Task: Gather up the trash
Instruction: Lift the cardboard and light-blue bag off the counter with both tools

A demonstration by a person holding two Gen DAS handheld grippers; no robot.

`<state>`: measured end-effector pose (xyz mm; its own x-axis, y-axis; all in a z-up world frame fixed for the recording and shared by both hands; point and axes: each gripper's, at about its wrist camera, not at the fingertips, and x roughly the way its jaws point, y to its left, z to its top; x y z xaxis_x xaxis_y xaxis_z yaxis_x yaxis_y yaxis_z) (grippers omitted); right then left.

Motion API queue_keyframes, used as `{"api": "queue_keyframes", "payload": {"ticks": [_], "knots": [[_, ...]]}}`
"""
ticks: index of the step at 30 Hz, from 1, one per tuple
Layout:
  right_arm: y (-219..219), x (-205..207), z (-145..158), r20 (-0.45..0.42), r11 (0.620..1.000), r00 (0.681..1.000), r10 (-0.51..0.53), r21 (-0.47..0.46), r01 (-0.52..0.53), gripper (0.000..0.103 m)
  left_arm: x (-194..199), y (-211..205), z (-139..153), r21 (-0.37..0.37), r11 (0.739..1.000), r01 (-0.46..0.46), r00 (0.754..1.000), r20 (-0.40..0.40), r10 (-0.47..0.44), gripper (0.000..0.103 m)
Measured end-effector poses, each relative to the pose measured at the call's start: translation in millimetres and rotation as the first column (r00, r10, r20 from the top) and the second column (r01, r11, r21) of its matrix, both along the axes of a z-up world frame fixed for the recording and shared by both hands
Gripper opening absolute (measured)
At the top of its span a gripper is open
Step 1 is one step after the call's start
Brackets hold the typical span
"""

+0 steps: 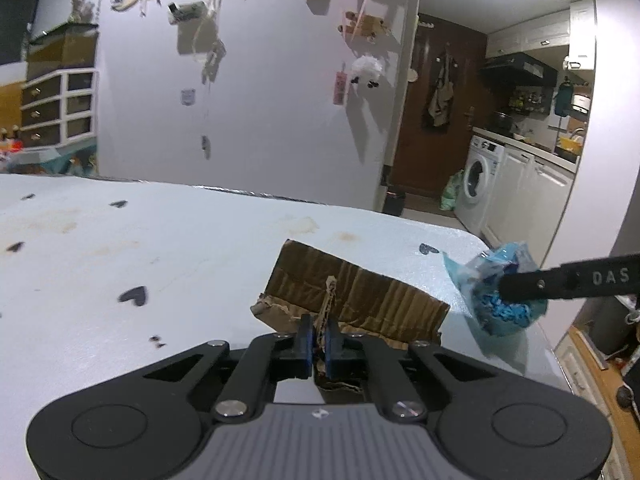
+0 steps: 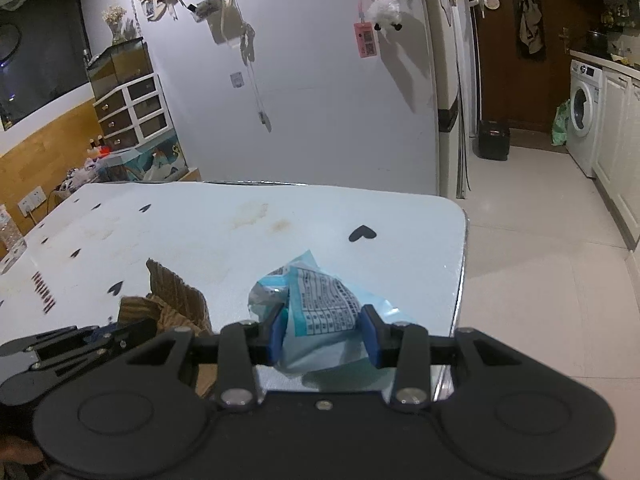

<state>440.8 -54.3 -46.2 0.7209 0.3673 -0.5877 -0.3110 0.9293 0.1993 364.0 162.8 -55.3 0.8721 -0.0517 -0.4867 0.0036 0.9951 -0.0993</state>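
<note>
a torn brown corrugated cardboard box point(image 1: 352, 296) lies on the pale blue heart-printed tablecloth point(image 1: 160, 248); what it holds cannot be seen. the left gripper point(image 1: 317, 344) has its 2 blue pads pressed almost together on a ragged strip of the box's torn edge. just to its right, the crumpled light blue plastic snack wrapper point(image 2: 320, 312), printed with a table of small text, sits near the table's right edge, held between the right gripper point(image 2: 324, 338) and its 2 partly spread pads.
</note>
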Motion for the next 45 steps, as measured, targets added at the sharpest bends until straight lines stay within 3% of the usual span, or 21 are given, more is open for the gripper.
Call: {"api": "queue_keyframes", "payload": {"ticks": [11, 19, 27, 45], "knots": [[-11.4, -68.6, 15.0, 0.054, 0.999, 0.998, 0.028, -0.029, -0.027, 0.04, -57.2, -28.5, 19.7, 0.004, 1.0, 0.013, 0.999, 0.031, -0.014, 0.005], [-25.0, -118.2, 27.4, 0.118, 0.997, 0.993, 0.014, -0.074, -0.005, 0.04, -91.8, -39.8, 33.9, -0.016, 1.0, 0.006, 1.0, 0.028, -0.006, 0.005], [-42.7, -162.9, 35.3, 0.165, 0.996, 0.986, -0.008, -0.089, 0.023, 0.04, -130.0, -58.6, 49.4, 0.01, 1.0, 0.01, 0.999, 0.048, -0.01, 0.005], [-109.0, -244.1, 45.0, 0.226, 0.993, 0.97, -0.09, -0.056, 0.105, 0.04, -189.8, -123.0, 63.8, 0.055, 0.995, 0.086, 0.992, 0.091, -0.091, 0.005]]}}
